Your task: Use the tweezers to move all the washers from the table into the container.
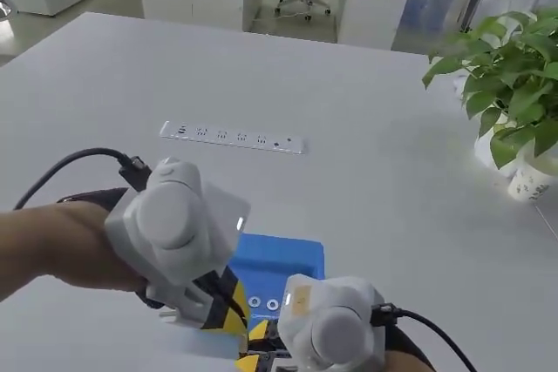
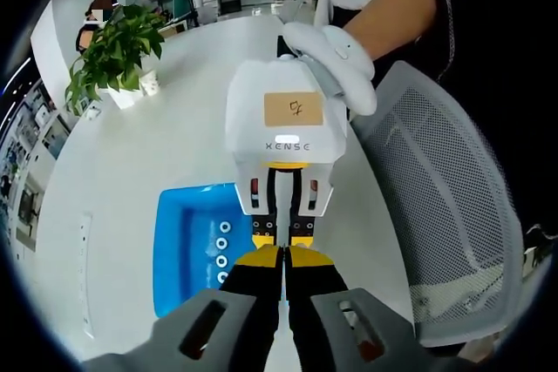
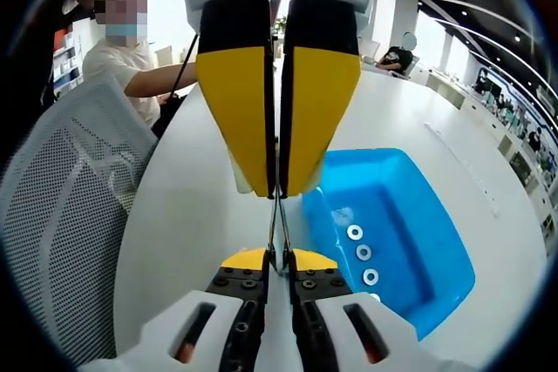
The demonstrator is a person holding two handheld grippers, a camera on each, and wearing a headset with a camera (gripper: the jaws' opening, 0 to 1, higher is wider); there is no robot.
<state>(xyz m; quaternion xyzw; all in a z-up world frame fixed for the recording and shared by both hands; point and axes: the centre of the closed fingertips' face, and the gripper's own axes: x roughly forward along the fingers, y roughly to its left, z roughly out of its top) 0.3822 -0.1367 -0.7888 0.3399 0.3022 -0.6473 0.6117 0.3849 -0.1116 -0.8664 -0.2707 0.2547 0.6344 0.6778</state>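
Observation:
Slim metal tweezers [image 3: 276,219] run between my two grippers, which face each other tip to tip at the table's near edge. In the right gripper view, my left gripper [image 3: 279,191] comes down from above, its yellow jaws shut on the tweezers. My right gripper [image 3: 277,260] is shut on their other end. The left gripper view shows my left gripper [image 2: 282,256] meeting the right gripper [image 2: 283,234]. Beside them lies the blue container [image 3: 427,215] with several washers [image 3: 364,253] in a row inside. In the head view the container [image 1: 288,254] and washers [image 1: 273,304] sit between the grippers' white bodies.
A white power strip [image 1: 233,138] lies mid-table and a potted plant [image 1: 510,84] stands at the right edge. A white mesh chair [image 2: 445,215] is pulled up to the near edge. The white table [image 1: 366,180] stretches wide beyond the container.

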